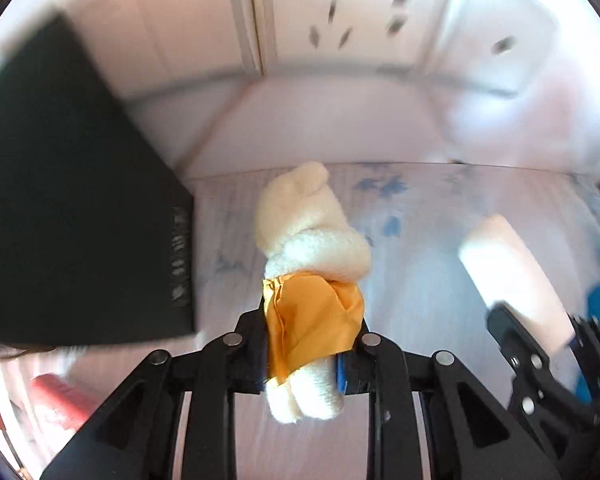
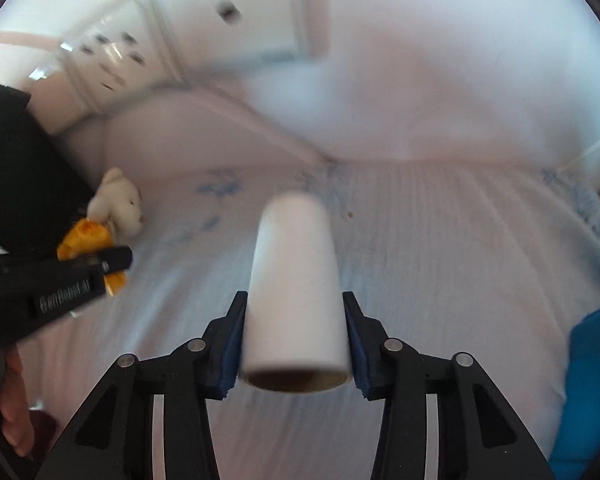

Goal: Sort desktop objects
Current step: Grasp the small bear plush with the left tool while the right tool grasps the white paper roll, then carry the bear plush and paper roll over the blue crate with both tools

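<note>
A cream plush bear [image 1: 312,232] in an orange garment sits between the pads of my left gripper [image 1: 304,344], which is shut on its orange-clad body; its head points away from the camera. The right wrist view shows the same bear [image 2: 118,204] at the left, with one black finger [image 2: 116,258] of the left gripper across it. My right gripper [image 2: 296,344] is shut on a white paper roll [image 2: 296,288], whose open cardboard core faces the camera. In the left wrist view, that roll [image 1: 508,276] and the right gripper [image 1: 540,352] appear at the right.
A white tablecloth [image 2: 440,260] with faint blue flowers lies below. A big black object [image 1: 72,200] stands at the left, close to the bear. Blue fabric [image 2: 592,380] lies at the right edge. White cabinet fronts [image 1: 320,40] rise behind. A person's hand [image 2: 14,412] shows at lower left.
</note>
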### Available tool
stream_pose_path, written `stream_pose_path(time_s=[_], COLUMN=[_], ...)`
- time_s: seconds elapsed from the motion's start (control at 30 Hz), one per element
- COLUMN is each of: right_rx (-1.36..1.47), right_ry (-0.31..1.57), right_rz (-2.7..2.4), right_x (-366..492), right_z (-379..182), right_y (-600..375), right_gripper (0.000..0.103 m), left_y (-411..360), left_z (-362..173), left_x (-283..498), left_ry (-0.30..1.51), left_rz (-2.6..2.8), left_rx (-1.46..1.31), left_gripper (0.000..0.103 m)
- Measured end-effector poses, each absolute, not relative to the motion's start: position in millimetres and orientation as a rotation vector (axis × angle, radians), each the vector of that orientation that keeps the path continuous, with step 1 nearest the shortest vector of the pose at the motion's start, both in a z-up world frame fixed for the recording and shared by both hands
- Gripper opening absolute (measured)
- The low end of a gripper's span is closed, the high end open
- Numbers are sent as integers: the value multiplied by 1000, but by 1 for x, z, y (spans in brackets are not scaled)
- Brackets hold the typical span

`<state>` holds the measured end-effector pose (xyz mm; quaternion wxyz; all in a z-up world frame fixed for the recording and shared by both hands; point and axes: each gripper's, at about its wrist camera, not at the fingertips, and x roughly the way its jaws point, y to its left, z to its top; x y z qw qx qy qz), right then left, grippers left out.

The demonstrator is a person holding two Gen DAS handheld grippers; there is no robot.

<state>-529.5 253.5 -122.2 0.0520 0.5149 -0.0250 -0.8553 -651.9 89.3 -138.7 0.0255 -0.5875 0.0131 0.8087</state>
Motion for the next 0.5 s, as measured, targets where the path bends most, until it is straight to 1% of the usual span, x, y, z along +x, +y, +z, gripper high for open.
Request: stream_pose_path(time_s=[0.13,0.17,0.2,0.3,0.33,0.37,0.4,0.47,0.5], right_rx=[1470,1429,1399,1297,1266,1237,1205,1149,1116], right_ry=[-123,-123,-119,-128,-140,-149,-148,-127,-110], right_rz=[-2599,-2603,-2608,-2607,-2600,-2595,-2595,-2608,-2619], right_x=[-496,-483,-471,-436,-436,-425,-435,-405,-401], right_z=[-62,-41,-34,17,27,40,50,68,67], right_y=[255,249,213,209,214,211,200,190,177], right_gripper=[44,44,44,44,44,44,44,44,44], left_y=[70,63,56,27,32,24,17,3,-2], left_z=[-57,-36,-20,41,47,65,81,111,124], left_x=[-605,-592,-581,-531,-525,-506,-486,-442,-421], left_ry=[60,50,42,-1,-5,-6,-8,-9,-3], left_rz=[2517,2524,2530,2554,2561,2569,2579,2603,2620], left_rx=[-1687,-1652,-1628,-1546,-1531,-1507,-1479,-1418,-1385], left_gripper=[23,23,23,23,23,23,23,23,23])
